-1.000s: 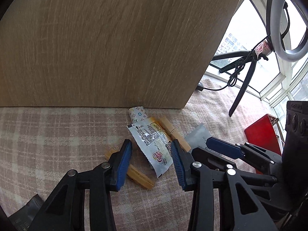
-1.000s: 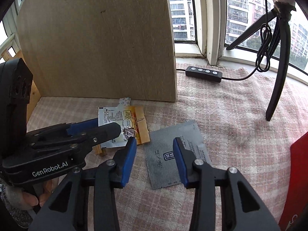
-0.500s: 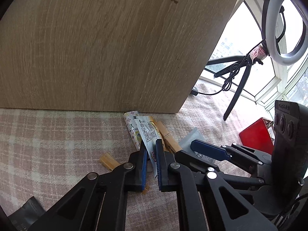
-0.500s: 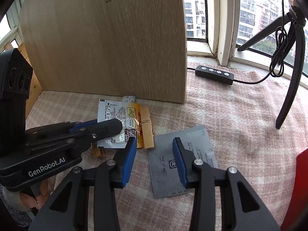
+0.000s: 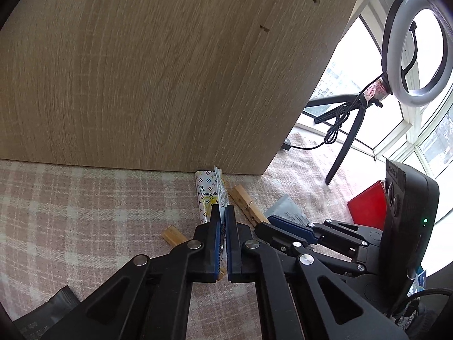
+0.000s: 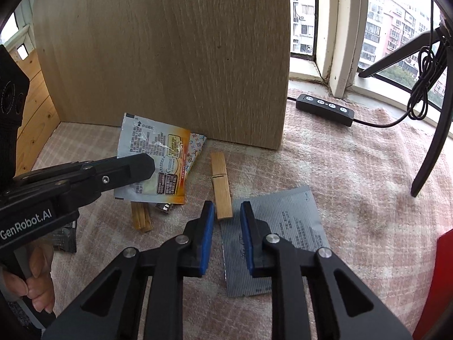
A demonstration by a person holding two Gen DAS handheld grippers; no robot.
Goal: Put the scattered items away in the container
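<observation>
My left gripper [image 5: 223, 215] is shut on a white and orange snack wrapper [image 6: 158, 164] and holds it edge-on, lifted above the cloth. A small patterned wrapper [image 5: 205, 189] lies under it by the wooden board. A wooden clothespin [image 6: 221, 188] lies just ahead of my right gripper [image 6: 225, 212], which is open and empty, low over the left edge of a grey foil sachet [image 6: 280, 240]. A second clothespin [image 6: 140, 217] lies below the lifted wrapper. The red container [image 5: 368, 206] shows at the right.
A tall wooden board [image 6: 170, 56] stands behind the items. A black sachet [image 6: 63, 238] lies at the left. A ring-light tripod [image 6: 433, 130] and its cable remote [image 6: 324, 109] sit on the checked cloth at the right, by the window.
My left gripper closed on the snack wrapper and lifted it off the cloth, uncovering the clothespins. My right gripper narrowed and moved down toward the grey sachet.
</observation>
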